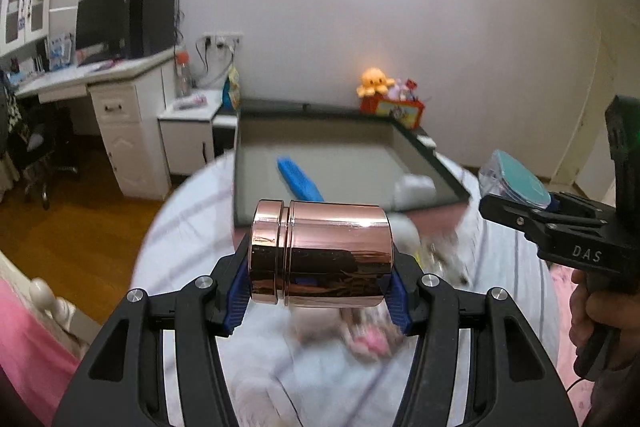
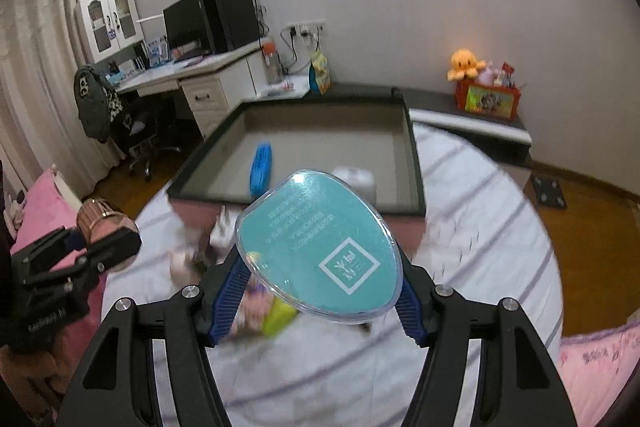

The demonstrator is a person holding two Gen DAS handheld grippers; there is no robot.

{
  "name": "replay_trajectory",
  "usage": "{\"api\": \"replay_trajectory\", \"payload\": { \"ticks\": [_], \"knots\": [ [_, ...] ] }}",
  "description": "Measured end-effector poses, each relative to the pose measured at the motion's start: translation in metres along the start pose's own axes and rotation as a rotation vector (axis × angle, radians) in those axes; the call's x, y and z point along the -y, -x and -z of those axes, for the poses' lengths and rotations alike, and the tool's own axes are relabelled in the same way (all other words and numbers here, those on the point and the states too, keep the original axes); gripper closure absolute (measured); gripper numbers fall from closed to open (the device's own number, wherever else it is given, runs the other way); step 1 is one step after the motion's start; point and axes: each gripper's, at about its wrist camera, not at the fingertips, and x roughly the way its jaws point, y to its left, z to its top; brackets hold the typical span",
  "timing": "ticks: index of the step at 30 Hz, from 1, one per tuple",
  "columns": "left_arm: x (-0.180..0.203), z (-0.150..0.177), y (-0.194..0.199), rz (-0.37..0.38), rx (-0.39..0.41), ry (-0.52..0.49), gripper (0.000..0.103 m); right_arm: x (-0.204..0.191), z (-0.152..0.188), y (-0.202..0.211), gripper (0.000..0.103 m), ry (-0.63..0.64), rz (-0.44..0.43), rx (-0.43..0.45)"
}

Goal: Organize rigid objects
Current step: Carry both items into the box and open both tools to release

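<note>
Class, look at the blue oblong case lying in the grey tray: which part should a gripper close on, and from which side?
Grip the blue case across its narrow middle, coming from above: it lies flat and long on the tray floor, clear of the walls.

Two wrist views, facing shared tray (image 1: 432,163)

The letters "DAS" stand in pale capitals on the black body of the right gripper (image 1: 516,205), seen from the left wrist view. The teal oval case (image 2: 320,251) held in front of the right wrist camera carries a white square logo with characters inside and several lines of small white print, all upside down and too small to read. Faint pale lettering on the side of the left gripper (image 2: 108,239) is too blurred to make out.
</note>
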Motion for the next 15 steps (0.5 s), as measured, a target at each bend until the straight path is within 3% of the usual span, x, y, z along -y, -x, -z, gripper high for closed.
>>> {"api": "replay_trajectory", "payload": {
  "ticks": [7, 15],
  "knots": [
    [-0.009, -0.053, -0.029, -0.001, 0.047, 0.005, 0.046, 0.006, -0.051, -0.027, 0.036, 0.006, 0.002, 0.047],
    [-0.005, -0.091, -0.091, 0.006, 0.025, 0.010, 0.046, 0.018, -0.078, -0.078, 0.036, -0.018, 0.016, 0.012]
  ]
}}
